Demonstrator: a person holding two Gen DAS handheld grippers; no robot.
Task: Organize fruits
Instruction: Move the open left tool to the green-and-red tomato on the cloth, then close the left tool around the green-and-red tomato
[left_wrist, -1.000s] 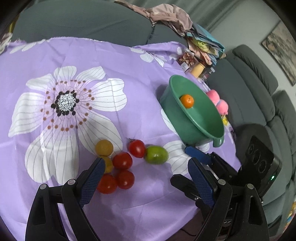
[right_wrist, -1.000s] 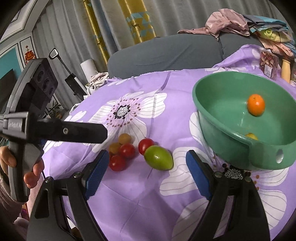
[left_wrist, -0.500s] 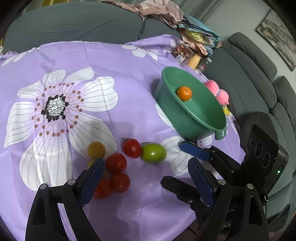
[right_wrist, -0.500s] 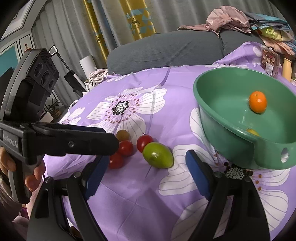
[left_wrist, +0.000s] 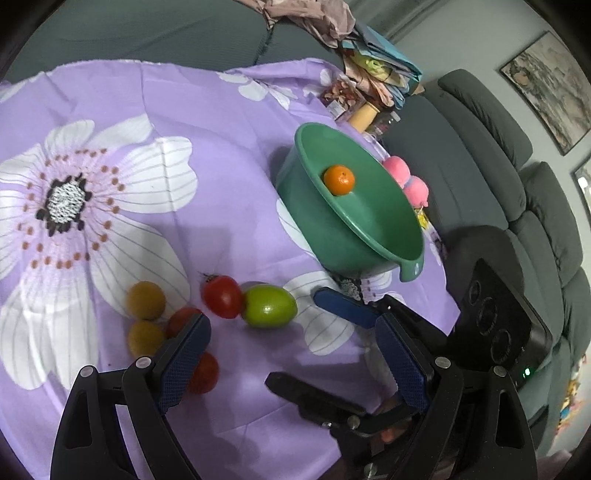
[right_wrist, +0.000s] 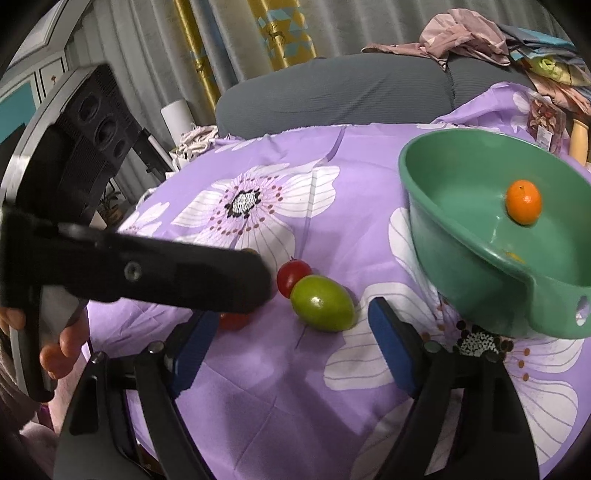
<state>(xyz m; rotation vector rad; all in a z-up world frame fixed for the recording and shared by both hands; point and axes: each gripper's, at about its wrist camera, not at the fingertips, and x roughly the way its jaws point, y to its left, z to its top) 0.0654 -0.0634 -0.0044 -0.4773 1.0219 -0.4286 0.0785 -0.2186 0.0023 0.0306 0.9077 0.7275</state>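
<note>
We read the loose fruit as the job: a cluster sits near the table's (left_wrist: 229, 155) near edge, on the purple flowered cloth (left_wrist: 110, 206).

The green fruit (right_wrist: 322, 303) lies touching a red tomato (right_wrist: 292, 272); two yellow fruits (left_wrist: 145, 300) and more red ones lie just beside, toward the left edge.

The green basin (right_wrist: 461, 236) stands near the right edge, with an orange (right_wrist: 523, 202) already inside it and a sliver of something yellow lower down.

Left gripper (left_wrist: 291, 354): jaws spread, nothing between the pads, one finger (left_wrist: 184, 354) over the red cluster.

Right gripper (right_wrist: 291, 350): jaws have just been closing a little but stand apart, empty, the green fruit just beyond them.

Handling, our judgement: all are light, round, smooth-skinned, and prone to roll. Tomatoes are soft and thin-skinned, so bruise risk; the green fruit looks firmer. Take each across its widest middle, with light squeeze.

Writing: none legible. A packet at the far right corner is too blurred to read.
</note>
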